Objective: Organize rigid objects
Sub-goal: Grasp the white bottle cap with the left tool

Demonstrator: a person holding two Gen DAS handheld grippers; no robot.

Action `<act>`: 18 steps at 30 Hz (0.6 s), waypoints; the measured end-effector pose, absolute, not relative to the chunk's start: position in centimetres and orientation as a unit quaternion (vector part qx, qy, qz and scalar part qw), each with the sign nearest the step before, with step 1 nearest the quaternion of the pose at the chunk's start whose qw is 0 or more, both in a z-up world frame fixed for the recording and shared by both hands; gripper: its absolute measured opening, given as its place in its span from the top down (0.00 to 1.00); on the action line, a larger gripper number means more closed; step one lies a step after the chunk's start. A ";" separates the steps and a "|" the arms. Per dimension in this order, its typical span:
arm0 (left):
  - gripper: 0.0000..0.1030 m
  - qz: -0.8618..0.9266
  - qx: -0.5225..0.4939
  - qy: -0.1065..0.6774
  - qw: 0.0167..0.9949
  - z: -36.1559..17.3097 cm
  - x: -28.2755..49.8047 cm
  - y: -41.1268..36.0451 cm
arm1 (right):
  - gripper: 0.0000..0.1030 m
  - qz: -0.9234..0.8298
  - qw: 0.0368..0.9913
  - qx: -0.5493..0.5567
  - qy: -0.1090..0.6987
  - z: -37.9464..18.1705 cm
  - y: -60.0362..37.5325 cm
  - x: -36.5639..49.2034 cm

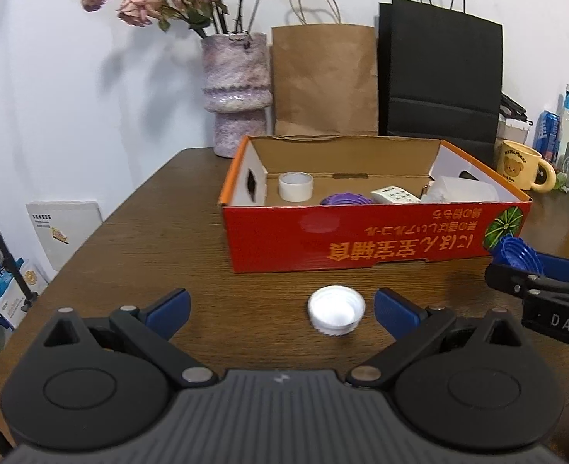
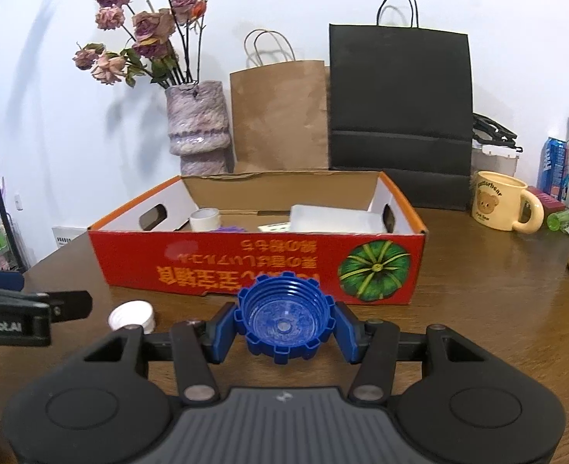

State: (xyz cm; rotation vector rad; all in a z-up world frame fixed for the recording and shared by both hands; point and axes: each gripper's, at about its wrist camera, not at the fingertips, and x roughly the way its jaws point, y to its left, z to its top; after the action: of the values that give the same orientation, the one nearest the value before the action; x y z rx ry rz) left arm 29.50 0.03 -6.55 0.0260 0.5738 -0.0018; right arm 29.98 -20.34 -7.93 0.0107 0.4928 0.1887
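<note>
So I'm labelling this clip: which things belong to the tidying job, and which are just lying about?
Job: blue cap held in the right gripper; white cap on the table before the open left gripper; red box.
Lying about: vase, brown bag, black bag, mug.

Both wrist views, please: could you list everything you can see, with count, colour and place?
box: 1, red, table centre
tape: 1, white, in box, left
purple item: 1, in box
white cap: 1, on table before box
blue cap: 1, in right gripper
vase: 1, lilac, behind box
bags: 2, brown and black, at wall
mug: 1, yellow, right of box
table: 1, brown
left gripper: open, near white cap
right gripper: shut on blue cap
</note>
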 end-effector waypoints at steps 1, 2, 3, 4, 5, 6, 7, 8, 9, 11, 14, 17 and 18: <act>0.00 -0.003 0.014 0.285 0.959 -6.7 29.8 -0.3 | 0.49 0.092 0.966 0.004 0.242 -7.9 -20.6 30.0; 0.00 -0.003 0.015 0.287 0.958 -6.8 30.0 -0.6 | 0.49 0.091 0.966 0.003 0.241 -7.9 -20.9 30.1; 0.00 -0.004 0.017 0.290 0.957 -7.0 30.3 -0.9 | 0.49 0.089 0.967 0.003 0.240 -7.9 -21.3 30.2; 0.00 -0.004 0.018 0.294 0.956 -7.2 30.5 -1.2 | 0.49 0.088 0.967 0.002 0.240 -7.9 -21.6 30.3; 0.00 -0.003 0.019 0.296 0.955 -7.4 30.7 -1.4 | 0.49 0.086 0.967 0.003 0.239 -7.9 -22.0 30.4; 0.00 -0.001 0.021 0.299 0.954 -7.6 30.9 -1.6 | 0.49 0.084 0.967 0.003 0.239 -7.9 -22.3 30.5; 0.00 0.001 0.022 0.303 0.953 -7.8 31.2 -1.8 | 0.49 0.081 0.967 0.003 0.240 -7.9 -22.7 30.7; 0.00 0.003 0.024 0.306 0.952 -8.0 31.4 -2.0 | 0.49 0.079 0.968 0.003 0.240 -7.9 -23.0 30.8; 0.00 0.004 0.024 0.308 0.951 -8.2 31.6 -2.2 | 0.49 0.077 0.968 0.003 0.240 -8.0 -23.3 30.9; 0.00 0.007 0.025 0.314 0.949 -8.5 32.1 -2.4 | 0.49 0.073 0.968 0.003 0.240 -8.0 -23.8 31.2; 0.00 0.011 0.023 0.323 0.946 -9.0 32.8 -2.7 | 0.49 0.067 0.968 0.004 0.240 -8.1 -24.7 31.6; 0.00 0.017 0.022 0.329 0.944 -9.4 33.4 -2.8 | 0.49 0.061 0.968 0.006 0.242 -8.3 -25.3 31.9; 0.00 0.021 0.023 0.332 0.943 -9.6 33.7 -2.9 | 0.49 0.058 0.968 0.008 0.243 -8.3 -25.5 32.0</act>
State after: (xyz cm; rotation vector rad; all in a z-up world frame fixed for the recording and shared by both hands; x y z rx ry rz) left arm 33.70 -2.87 -9.56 0.0464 0.6773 0.0421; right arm 31.98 -25.49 -8.32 0.0159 0.4911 0.1181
